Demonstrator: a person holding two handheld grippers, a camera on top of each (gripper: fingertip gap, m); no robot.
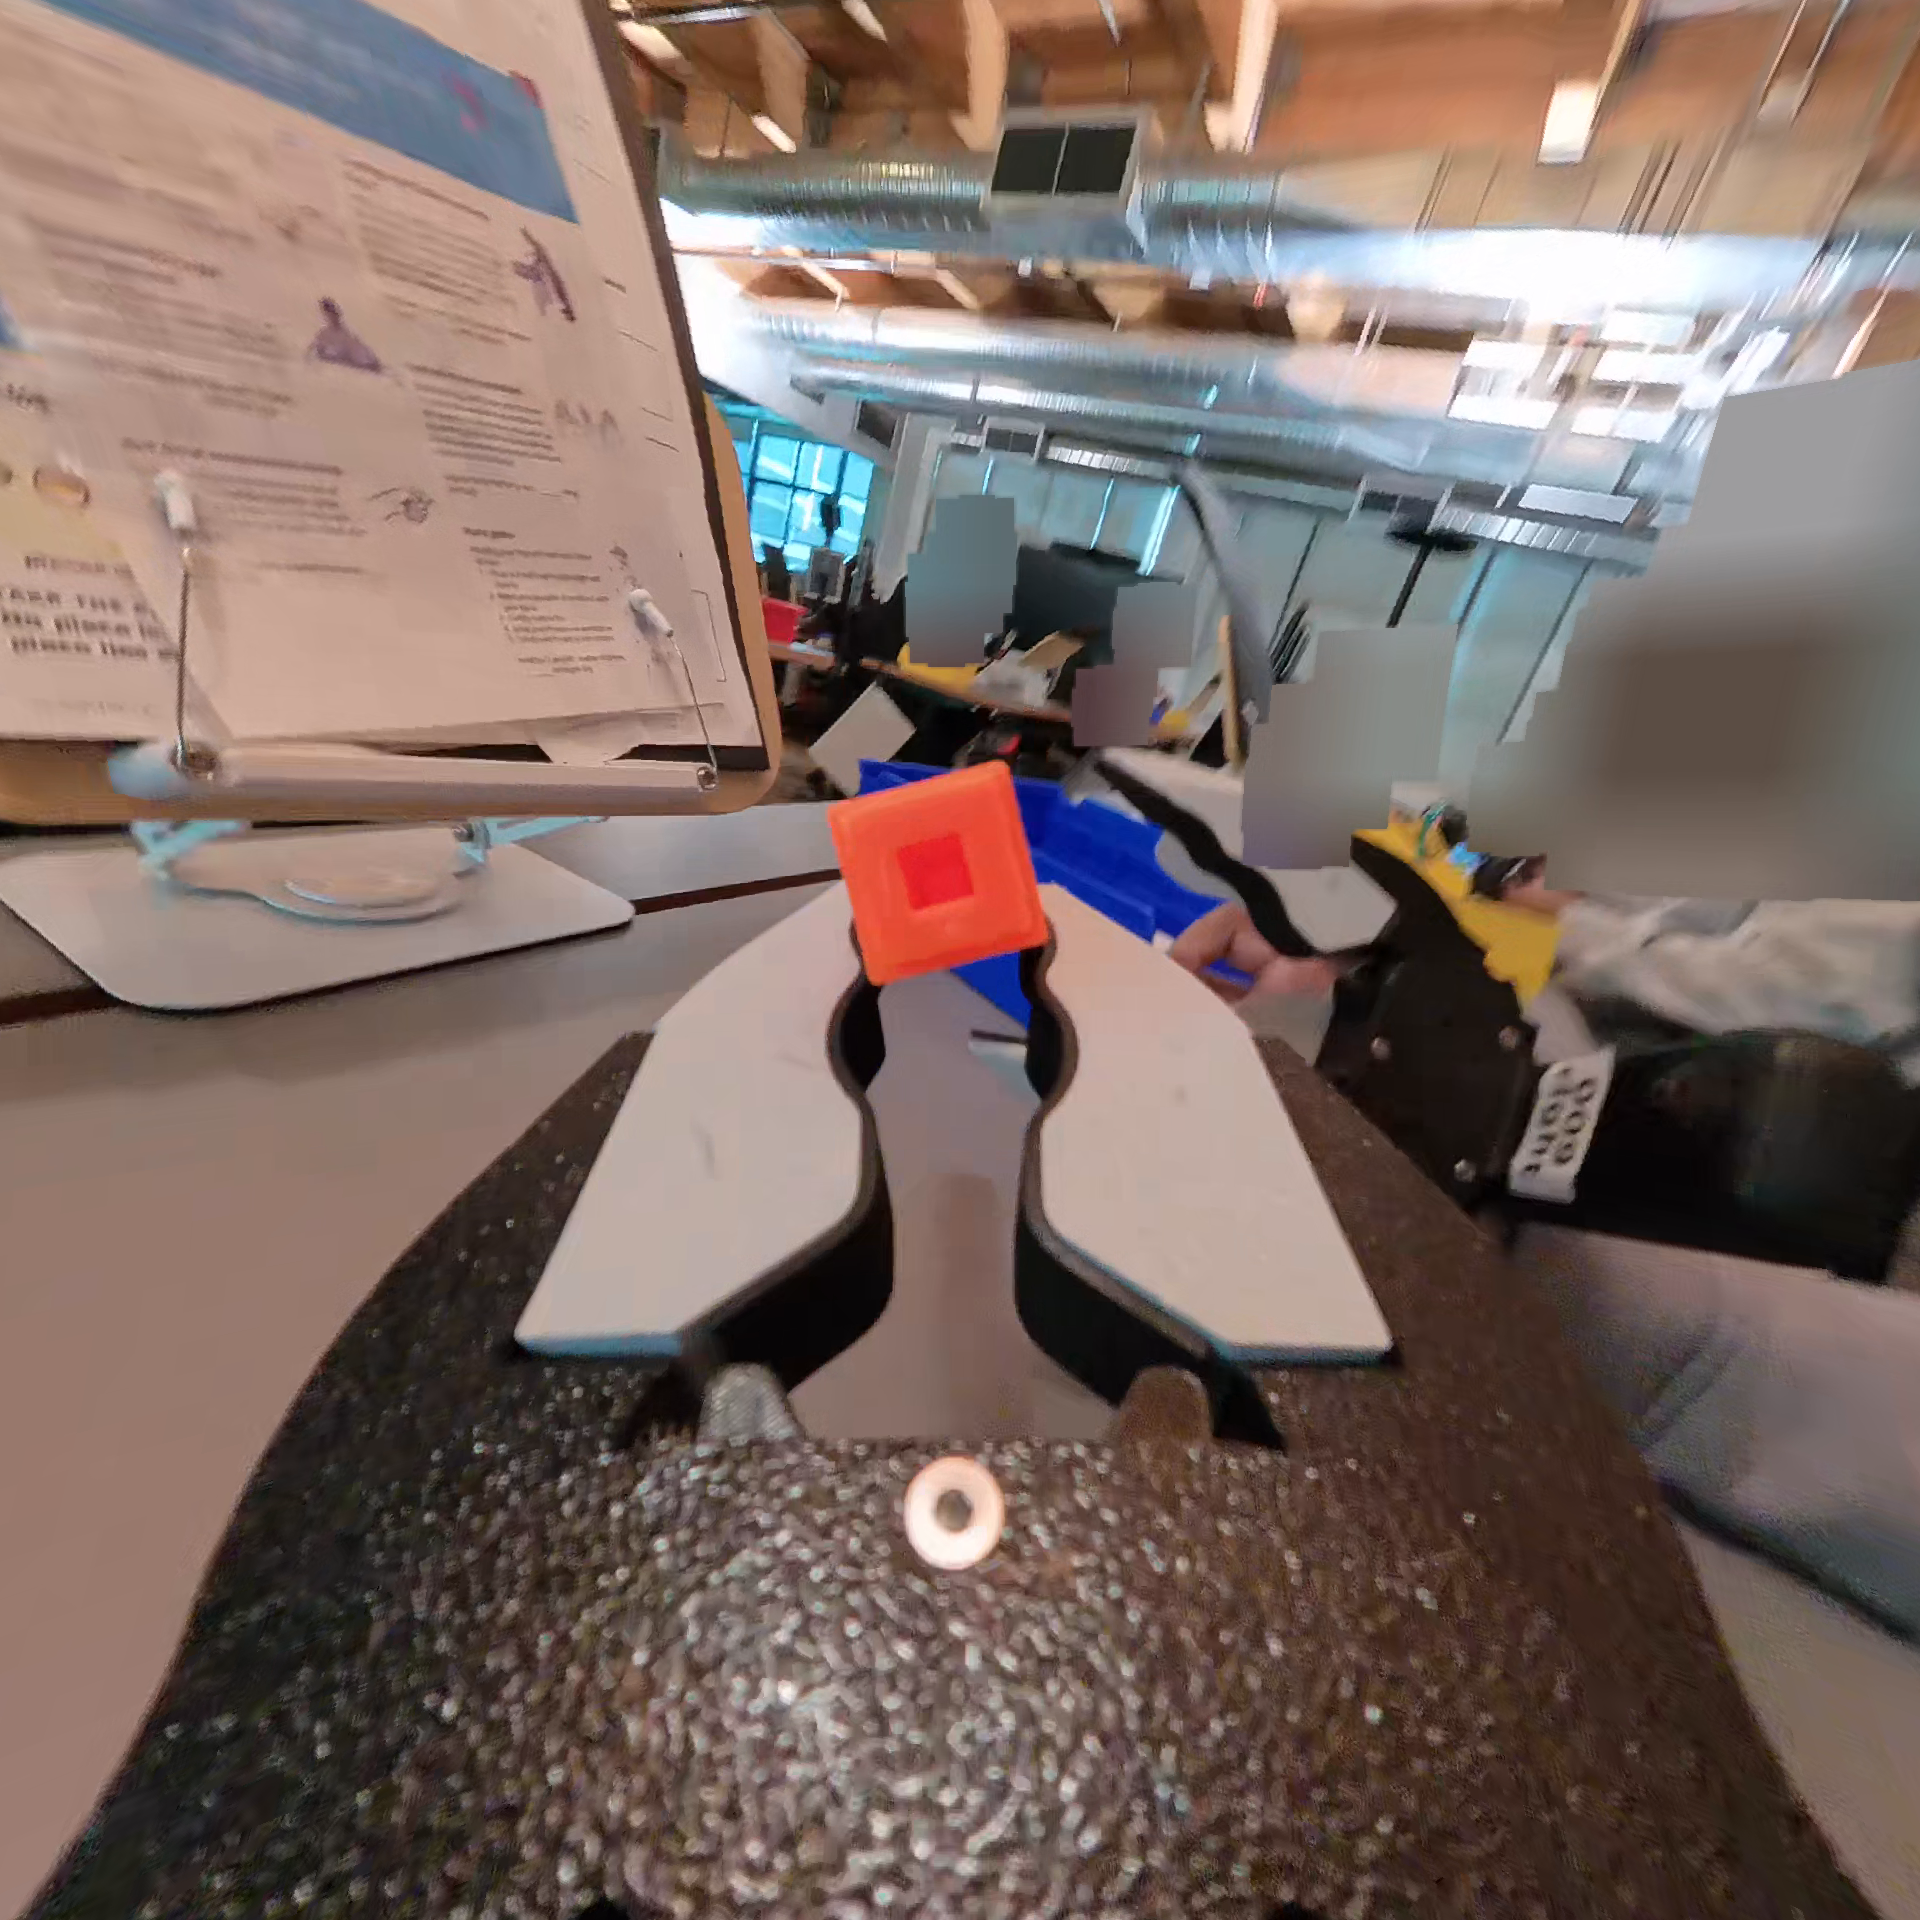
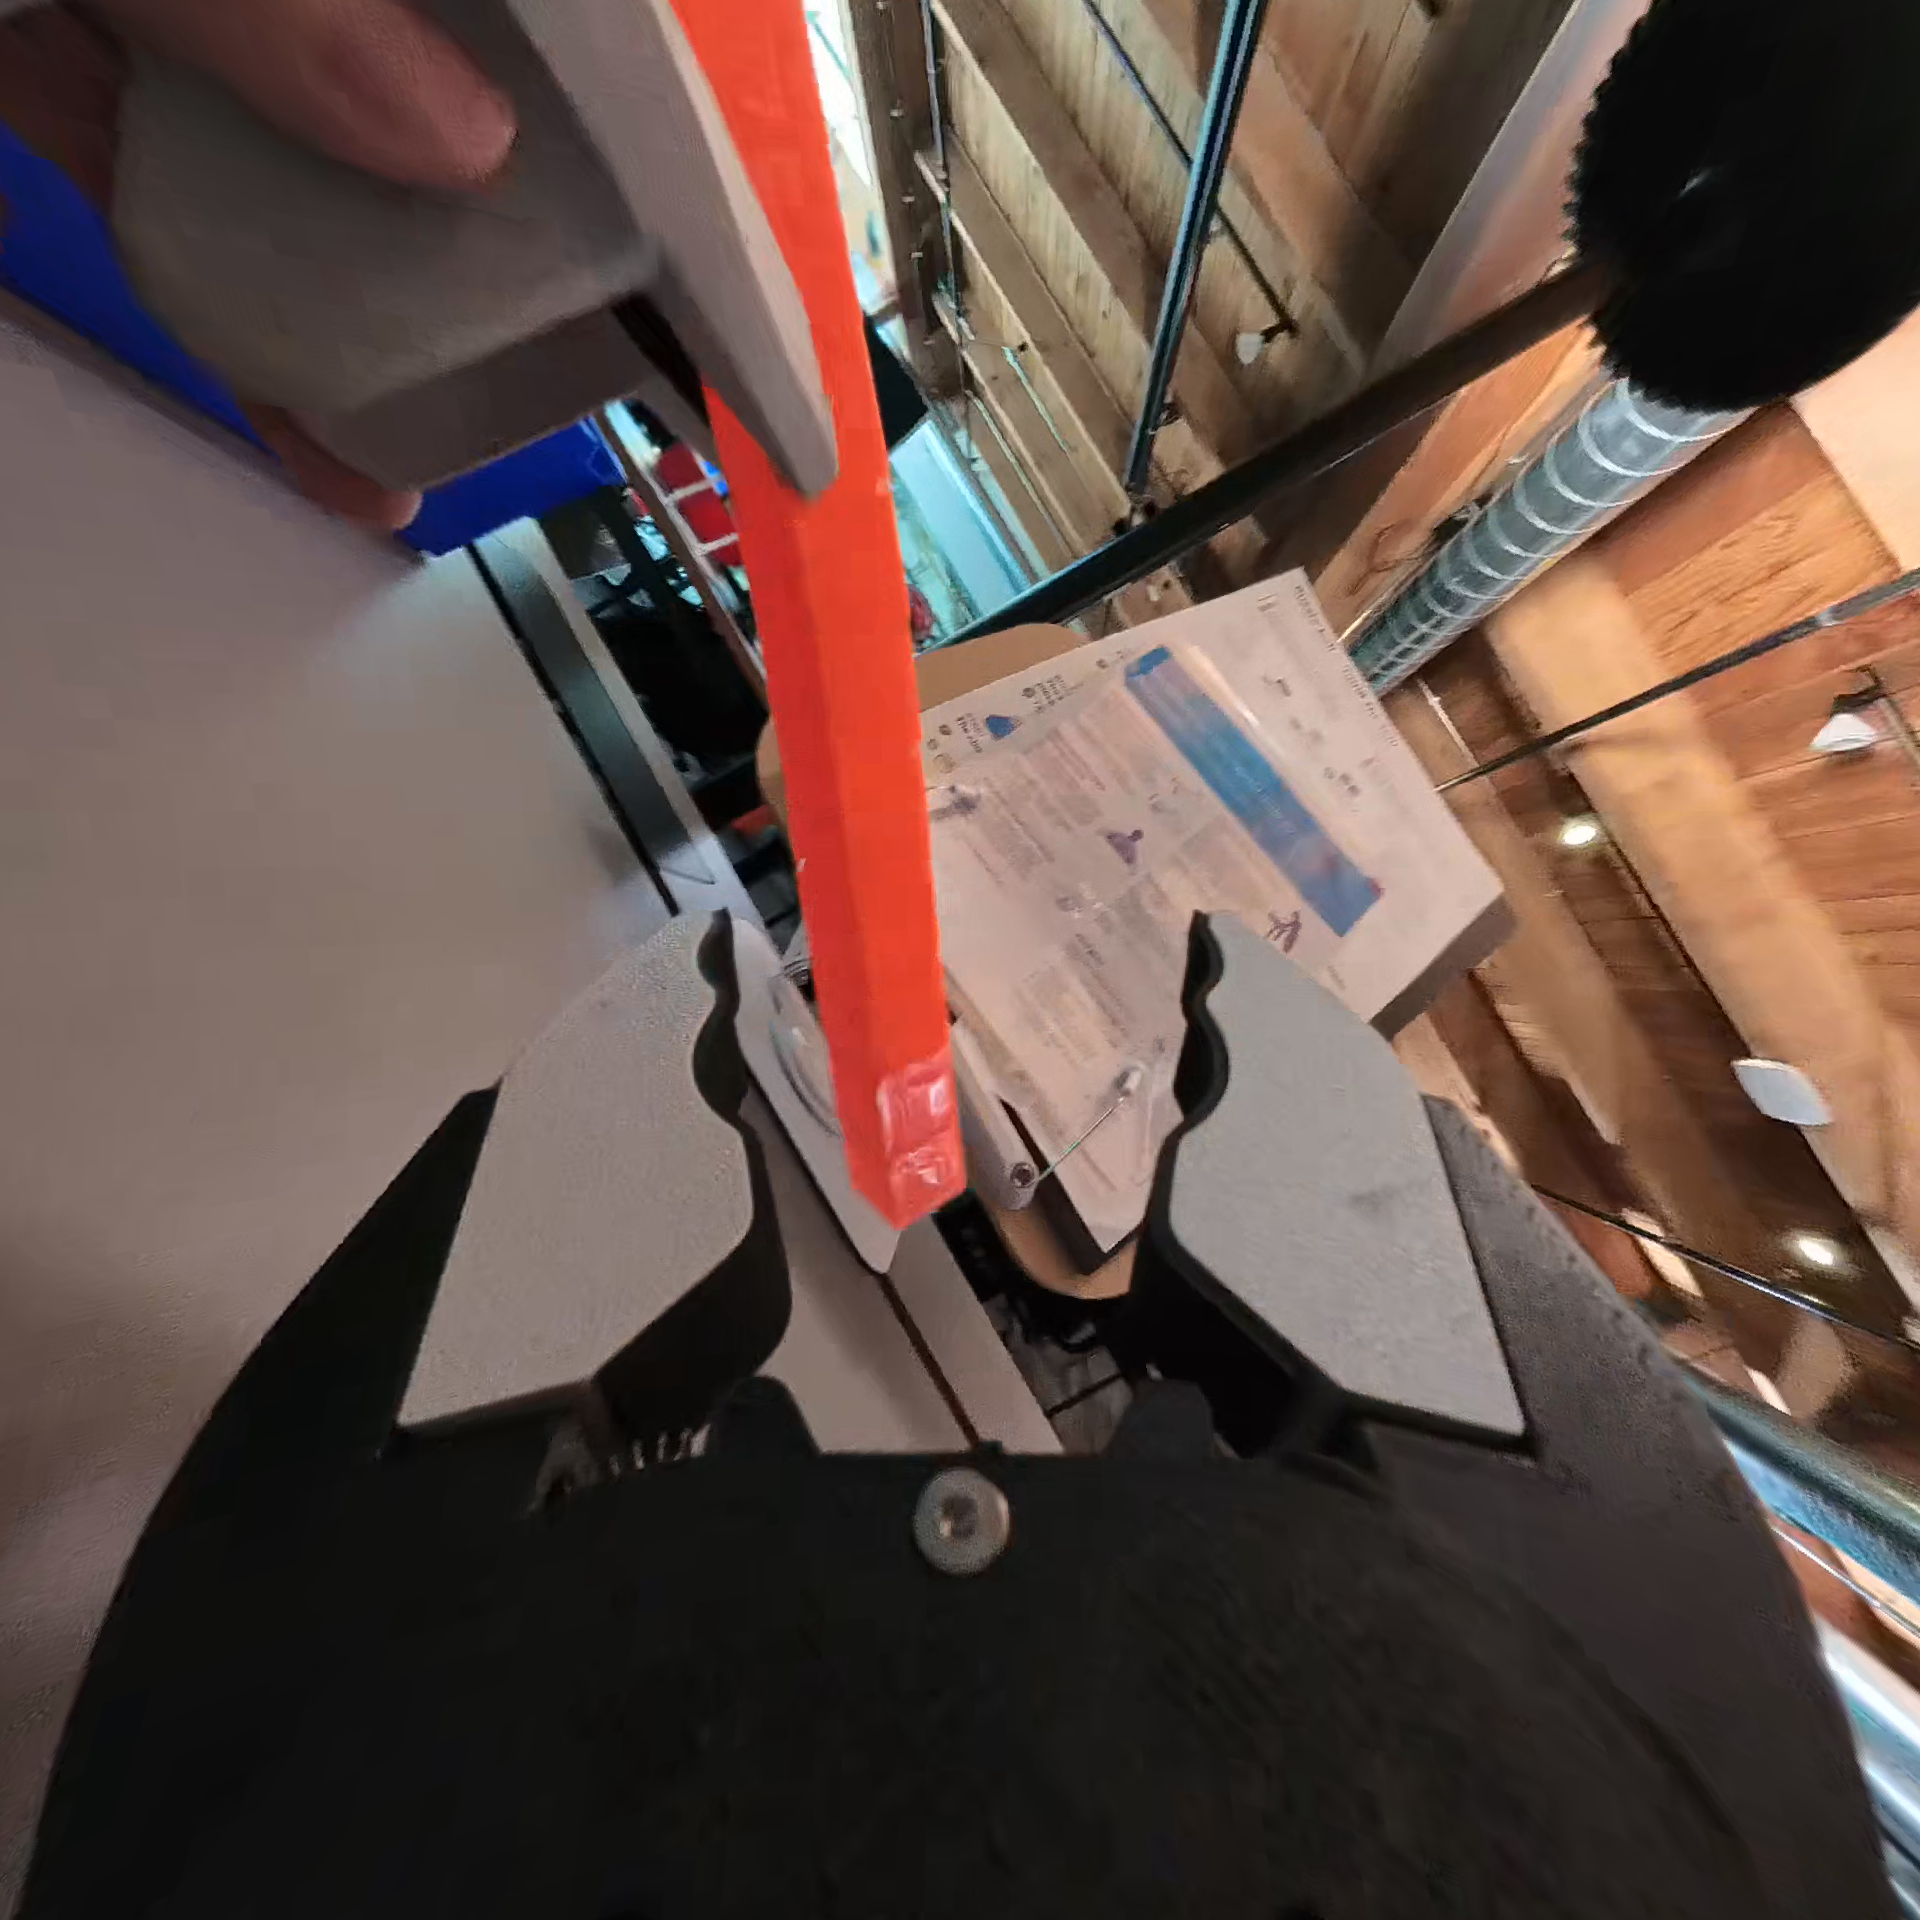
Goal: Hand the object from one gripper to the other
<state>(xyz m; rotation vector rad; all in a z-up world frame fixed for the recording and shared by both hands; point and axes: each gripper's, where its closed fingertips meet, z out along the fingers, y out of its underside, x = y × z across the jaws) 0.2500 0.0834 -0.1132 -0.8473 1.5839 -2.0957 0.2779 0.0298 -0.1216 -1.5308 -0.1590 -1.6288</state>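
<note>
Pinching the orange bar (image 1: 940, 873) at its fingertips, the left hand-held gripper (image 1: 945, 961) shows the bar end-on as a square face, raised above the grey counter (image 1: 312, 1143). In the right wrist view the same bar (image 2: 842, 727) runs from 12 o'clock down between the spread fingers of the right hand-held gripper (image 2: 961, 997), touching neither. A document stand (image 1: 343, 416) sits at 10 o'clock in the left view, a blue bin (image 1: 1101, 862) just behind the bar.

Printed sheets (image 1: 312, 416) on a stand (image 1: 343, 904); blue bin (image 1: 1101, 852) behind.
</note>
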